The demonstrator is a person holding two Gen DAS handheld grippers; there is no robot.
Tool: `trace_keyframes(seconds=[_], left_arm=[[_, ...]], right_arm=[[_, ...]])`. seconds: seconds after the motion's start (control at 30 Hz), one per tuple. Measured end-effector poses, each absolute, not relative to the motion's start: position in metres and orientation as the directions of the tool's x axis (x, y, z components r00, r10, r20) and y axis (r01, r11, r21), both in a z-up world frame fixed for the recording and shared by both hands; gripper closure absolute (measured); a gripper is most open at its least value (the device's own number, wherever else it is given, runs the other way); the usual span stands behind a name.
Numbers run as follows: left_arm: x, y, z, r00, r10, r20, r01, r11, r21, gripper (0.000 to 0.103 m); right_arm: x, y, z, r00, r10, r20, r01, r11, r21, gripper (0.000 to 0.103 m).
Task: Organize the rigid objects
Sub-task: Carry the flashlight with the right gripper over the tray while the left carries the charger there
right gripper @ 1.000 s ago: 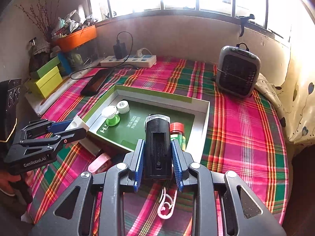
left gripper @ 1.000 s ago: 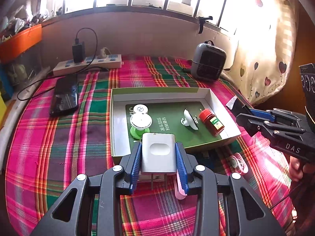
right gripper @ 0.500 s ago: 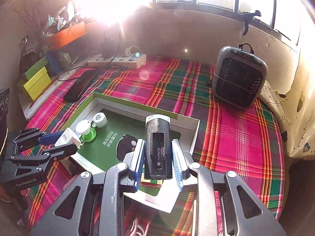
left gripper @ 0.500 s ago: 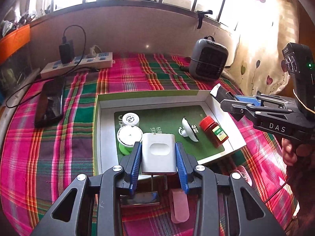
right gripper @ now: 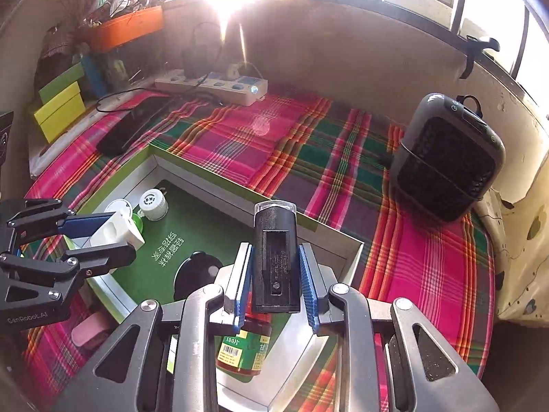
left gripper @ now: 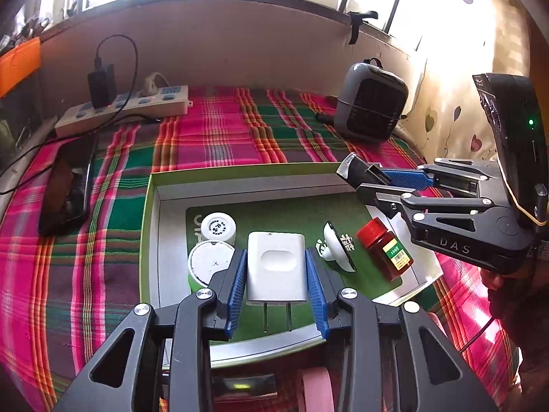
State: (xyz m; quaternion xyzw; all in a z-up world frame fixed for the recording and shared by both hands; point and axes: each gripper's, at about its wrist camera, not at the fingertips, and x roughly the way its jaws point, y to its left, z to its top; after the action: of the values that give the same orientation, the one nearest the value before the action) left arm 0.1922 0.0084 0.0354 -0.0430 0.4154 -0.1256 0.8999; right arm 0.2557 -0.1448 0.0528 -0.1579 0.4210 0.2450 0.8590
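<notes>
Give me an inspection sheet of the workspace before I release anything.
Surface: plaid cloth.
Job's things: box tray holds two white caps, red bottle, black-and-white piece.
Clutter: pink item before the tray; phone.
Grippers: left gripper shut on white charger; right gripper shut on black device.
Cables: black cord at power strip.
Surroundings: heater, window, curtain.

Cloth [left gripper: 219, 130]: plaid, pink, green, orange stripes. Box [left gripper: 151, 185]: lime-green rim, white walls, dark green floor with white lettering. Charger [left gripper: 276, 267]: white. Fingers [left gripper: 237, 281]: blue pads, black frames. Bottle [left gripper: 384, 249]: red, green-yellow label. Caps [left gripper: 218, 227]: white. Torch [right gripper: 275, 257]: black, clear tip. Heater [right gripper: 446, 158]: grey-black. Bin [right gripper: 127, 25]: orange.
</notes>
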Motion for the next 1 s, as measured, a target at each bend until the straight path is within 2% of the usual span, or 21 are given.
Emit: trace_keyframes(seconds=[0.6, 1.0], left_arm=[[0.207, 0.0, 0.025, 0.605, -0.267, -0.75, 0.203, 0.963, -0.179, 0.07], [0.208, -0.001, 0.023, 0.605, -0.275, -0.748, 0.211, 0.96, -0.182, 0.07]], right_arm=[[0.265, -0.122, 0.033, 0.496, 0.285, -0.82, -0.62, 0.777, -0.105, 0.075], [0.267, -0.115, 0.021, 0.443, 0.308, -0.842, -0.668, 0.74, -0.08, 0.075]])
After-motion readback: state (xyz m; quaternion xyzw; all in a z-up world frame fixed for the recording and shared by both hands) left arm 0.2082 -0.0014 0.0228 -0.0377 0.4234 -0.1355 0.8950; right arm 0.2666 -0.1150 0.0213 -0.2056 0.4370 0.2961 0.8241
